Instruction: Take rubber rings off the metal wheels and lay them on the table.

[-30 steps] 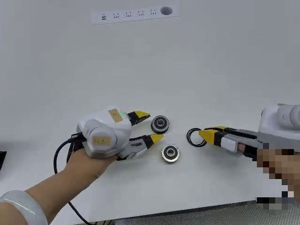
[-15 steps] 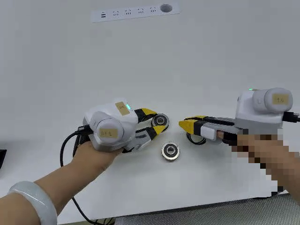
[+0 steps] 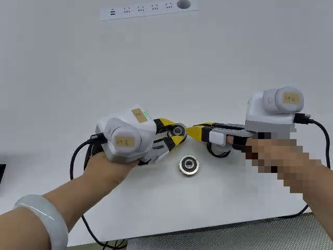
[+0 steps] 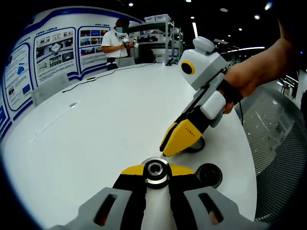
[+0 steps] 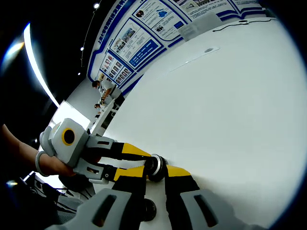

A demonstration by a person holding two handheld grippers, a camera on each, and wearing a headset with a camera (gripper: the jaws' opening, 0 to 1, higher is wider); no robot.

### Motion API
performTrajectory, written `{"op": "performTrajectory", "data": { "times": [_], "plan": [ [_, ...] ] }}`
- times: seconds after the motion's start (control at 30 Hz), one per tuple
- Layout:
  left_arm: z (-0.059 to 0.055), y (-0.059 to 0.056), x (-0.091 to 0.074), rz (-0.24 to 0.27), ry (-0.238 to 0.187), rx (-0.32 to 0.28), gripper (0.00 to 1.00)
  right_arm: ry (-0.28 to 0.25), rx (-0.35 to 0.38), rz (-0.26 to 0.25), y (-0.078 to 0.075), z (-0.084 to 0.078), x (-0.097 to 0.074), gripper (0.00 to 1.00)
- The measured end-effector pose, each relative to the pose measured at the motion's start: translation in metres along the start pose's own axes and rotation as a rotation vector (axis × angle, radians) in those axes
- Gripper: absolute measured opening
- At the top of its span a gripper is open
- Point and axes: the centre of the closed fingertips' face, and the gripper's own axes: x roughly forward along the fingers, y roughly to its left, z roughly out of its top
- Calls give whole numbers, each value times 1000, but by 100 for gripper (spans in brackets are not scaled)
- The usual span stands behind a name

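Note:
My left gripper [image 3: 176,134] is shut on a metal wheel [image 3: 178,130] with a dark rubber ring around it, held just above the table; the wheel [image 4: 156,171] sits between its yellow tips. My right gripper [image 3: 193,132] reaches in from the right, and its tips meet that wheel [image 5: 154,166] with a narrow gap between the jaws. A second wheel [image 3: 189,164] lies flat on the table below them. A loose black rubber ring [image 3: 214,150] lies under the right gripper, partly hidden by it; the ring [image 4: 195,146] rests beside the second wheel [image 4: 209,175].
The white table [image 3: 156,73] stretches far back to a power strip [image 3: 140,10]. Its front edge [image 3: 208,229] runs close to the person. A black cable [image 3: 83,156] trails from the left gripper, another [image 3: 325,140] from the right.
My left gripper closed on the farther wheel and raised it slightly. My right gripper left the loose ring and moved left up to the held wheel.

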Motion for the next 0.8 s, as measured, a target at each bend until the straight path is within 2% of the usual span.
{"op": "performTrajectory", "data": {
  "times": [0.13, 0.53, 0.8],
  "plan": [
    [0, 4, -1, 5, -10, -10, 14, 22, 17, 3, -4, -4, 7, 18],
    [-1, 2, -2, 3, -16, -10, 14, 18, 75, 31, -3, -3, 18, 19],
    [-1, 2, -2, 4, -17, -7, 14, 23, 97, 45, 0, -4, 15, 19]
  ]
}}
